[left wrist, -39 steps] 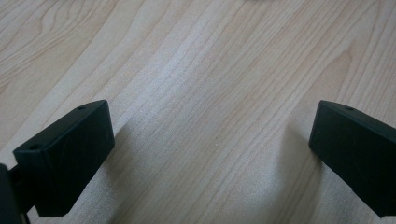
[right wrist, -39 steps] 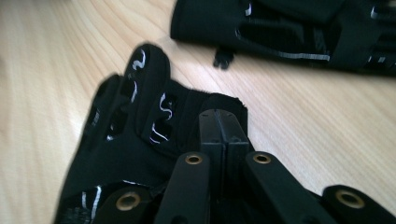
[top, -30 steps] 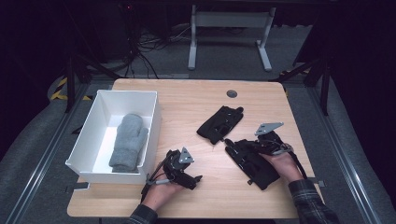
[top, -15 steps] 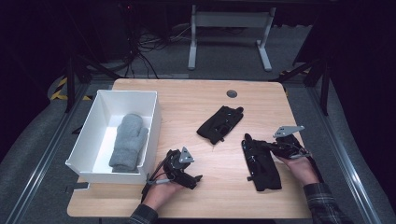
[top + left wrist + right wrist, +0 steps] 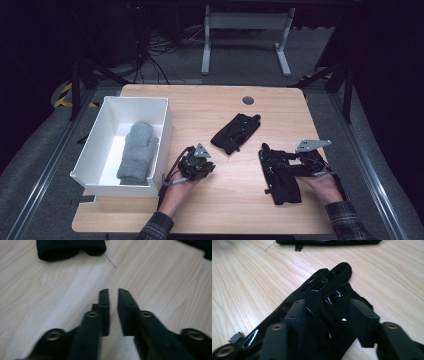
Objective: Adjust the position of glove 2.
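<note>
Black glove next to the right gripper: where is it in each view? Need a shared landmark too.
High view: the black glove lies lower right on the table, beside the right gripper.
Right gripper view: centre, under and between the open jaws, fingers pointing away.
Left gripper view: cannot tell; dark cloth at the top right corner may be it.
Shared landmark: the second black glove.

No readable text, labels, brands or numbers anywhere. Only sign-like marking: yellow-black hazard stripes [image 5: 65,95] on the floor just left of the table [image 5: 210,100], no lettering on them.
</note>
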Available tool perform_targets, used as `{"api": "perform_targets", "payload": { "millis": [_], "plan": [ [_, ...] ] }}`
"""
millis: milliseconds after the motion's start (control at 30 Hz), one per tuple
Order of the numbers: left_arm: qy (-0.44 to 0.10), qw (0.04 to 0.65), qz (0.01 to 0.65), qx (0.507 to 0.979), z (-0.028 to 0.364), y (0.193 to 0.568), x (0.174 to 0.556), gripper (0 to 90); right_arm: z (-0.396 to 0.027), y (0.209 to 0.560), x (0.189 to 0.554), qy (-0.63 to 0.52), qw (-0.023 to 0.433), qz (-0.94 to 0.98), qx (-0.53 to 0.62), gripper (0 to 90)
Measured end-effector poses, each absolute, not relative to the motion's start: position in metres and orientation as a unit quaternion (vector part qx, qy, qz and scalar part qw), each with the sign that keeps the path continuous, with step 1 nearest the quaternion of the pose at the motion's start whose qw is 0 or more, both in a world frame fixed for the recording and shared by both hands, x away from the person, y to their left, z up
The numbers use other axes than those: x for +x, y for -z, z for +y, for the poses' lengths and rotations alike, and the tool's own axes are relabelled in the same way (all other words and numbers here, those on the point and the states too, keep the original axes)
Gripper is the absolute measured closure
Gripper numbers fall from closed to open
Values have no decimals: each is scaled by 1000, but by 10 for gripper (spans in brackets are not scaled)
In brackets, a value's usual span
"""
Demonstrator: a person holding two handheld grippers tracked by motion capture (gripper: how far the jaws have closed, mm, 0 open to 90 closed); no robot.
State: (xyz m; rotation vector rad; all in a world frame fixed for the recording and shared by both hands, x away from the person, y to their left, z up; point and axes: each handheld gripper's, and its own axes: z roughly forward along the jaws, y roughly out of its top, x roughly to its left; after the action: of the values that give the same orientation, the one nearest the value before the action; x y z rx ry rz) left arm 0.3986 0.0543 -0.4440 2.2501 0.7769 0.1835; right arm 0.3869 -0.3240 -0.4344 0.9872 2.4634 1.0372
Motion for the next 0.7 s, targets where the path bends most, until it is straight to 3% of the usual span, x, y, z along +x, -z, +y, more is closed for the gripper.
{"api": "perform_targets", "payload": {
  "millis": [133,433,700],
  "plan": [
    [-77,365,308,875,45,436,419,900,-324,438,380,-363,142,856,341,394],
    [-79,377,311,869,19,434,464,900,-324,438,380,-366,142,855,339,375],
    [-72,354,317,877,6,457,484,900,-321,439,380,-364,141,858,334,372]
  ]
}}
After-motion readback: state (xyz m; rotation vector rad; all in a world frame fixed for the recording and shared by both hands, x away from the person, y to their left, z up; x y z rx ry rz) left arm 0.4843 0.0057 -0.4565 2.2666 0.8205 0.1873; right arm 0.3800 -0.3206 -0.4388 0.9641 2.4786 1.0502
